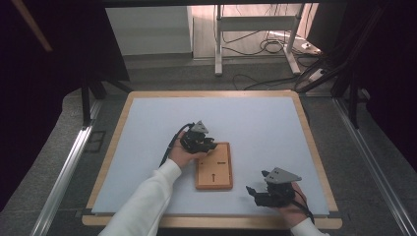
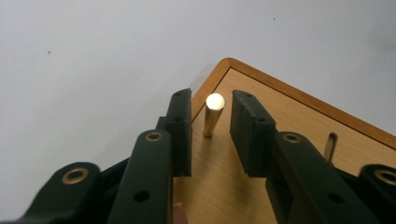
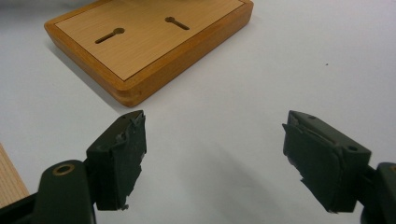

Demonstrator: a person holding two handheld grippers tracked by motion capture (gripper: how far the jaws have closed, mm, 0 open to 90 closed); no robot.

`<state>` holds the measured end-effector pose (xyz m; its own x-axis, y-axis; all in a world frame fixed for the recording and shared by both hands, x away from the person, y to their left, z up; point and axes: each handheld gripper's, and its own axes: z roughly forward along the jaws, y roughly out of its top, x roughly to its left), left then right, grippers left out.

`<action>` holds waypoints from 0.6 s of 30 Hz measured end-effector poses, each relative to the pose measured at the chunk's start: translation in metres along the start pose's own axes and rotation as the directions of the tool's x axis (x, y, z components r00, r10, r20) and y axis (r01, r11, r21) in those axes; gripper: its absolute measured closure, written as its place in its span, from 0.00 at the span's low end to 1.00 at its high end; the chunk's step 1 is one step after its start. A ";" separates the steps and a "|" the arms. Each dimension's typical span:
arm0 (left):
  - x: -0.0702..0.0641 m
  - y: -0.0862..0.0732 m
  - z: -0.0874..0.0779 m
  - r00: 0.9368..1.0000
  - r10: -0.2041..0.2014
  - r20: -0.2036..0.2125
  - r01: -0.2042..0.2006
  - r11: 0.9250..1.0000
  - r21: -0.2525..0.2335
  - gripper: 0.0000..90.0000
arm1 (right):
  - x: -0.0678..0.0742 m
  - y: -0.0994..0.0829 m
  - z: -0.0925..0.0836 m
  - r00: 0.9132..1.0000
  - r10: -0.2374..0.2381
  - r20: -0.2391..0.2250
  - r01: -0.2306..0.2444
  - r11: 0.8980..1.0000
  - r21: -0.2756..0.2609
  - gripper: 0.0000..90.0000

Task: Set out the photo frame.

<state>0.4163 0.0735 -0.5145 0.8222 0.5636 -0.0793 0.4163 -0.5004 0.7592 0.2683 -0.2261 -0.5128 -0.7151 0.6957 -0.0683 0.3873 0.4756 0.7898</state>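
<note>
The white mat [image 1: 147, 147] lies bare around the wooden board [image 1: 214, 172], leaving passage on all sides. A brass peg [image 2: 212, 114] stands upright near the board's corner, gaps separating it from both flanking jaws.

One wooden board [image 1: 214, 172], one brass peg [image 2: 212, 115], two keyhole slots [image 3: 110, 35], two tools [image 1: 209, 144].

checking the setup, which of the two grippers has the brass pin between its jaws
The left gripper: its jaws straddle the upright brass pin on the wooden board. The right gripper hangs open over bare table.
</note>
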 end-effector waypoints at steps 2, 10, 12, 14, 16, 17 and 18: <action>0.000 0.000 0.002 1.000 0.002 0.003 -0.002 1.000 -0.002 0.83 | 0.000 0.000 0.000 1.000 0.002 0.000 -0.002 1.000 -0.001 0.24; 0.002 0.000 0.003 1.000 -0.007 0.004 0.007 1.000 0.000 0.93 | 0.001 0.000 0.001 1.000 -0.003 -0.003 0.003 1.000 -0.001 0.24; 0.002 0.000 0.003 1.000 -0.006 0.006 0.006 1.000 0.002 0.93 | 0.002 0.001 0.001 1.000 -0.009 -0.005 0.009 1.000 -0.001 0.24; 0.004 0.000 0.003 1.000 -0.015 0.016 0.015 1.000 0.002 0.93 | 0.003 0.002 0.001 1.000 -0.017 -0.005 0.017 1.000 -0.002 0.24; 0.006 0.000 0.003 0.999 -0.029 0.034 0.029 1.000 0.003 0.93 | 0.005 0.002 0.001 1.000 -0.028 -0.004 0.028 1.000 -0.007 0.24; 0.008 0.000 0.003 0.999 -0.026 0.039 0.026 1.000 0.004 0.93 | 0.006 0.003 0.001 1.000 -0.031 -0.005 0.031 1.000 -0.006 0.24; 0.008 0.000 0.003 0.999 -0.030 0.044 0.029 1.000 0.008 0.93 | 0.007 0.003 0.001 0.999 -0.036 -0.003 0.035 0.999 -0.009 0.24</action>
<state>0.4240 0.0759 -0.5164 0.8257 0.5490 -0.1299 0.4432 -0.4888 0.7514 0.2654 -0.2192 -0.5117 -0.7303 0.6766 -0.0943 0.3566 0.4952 0.7922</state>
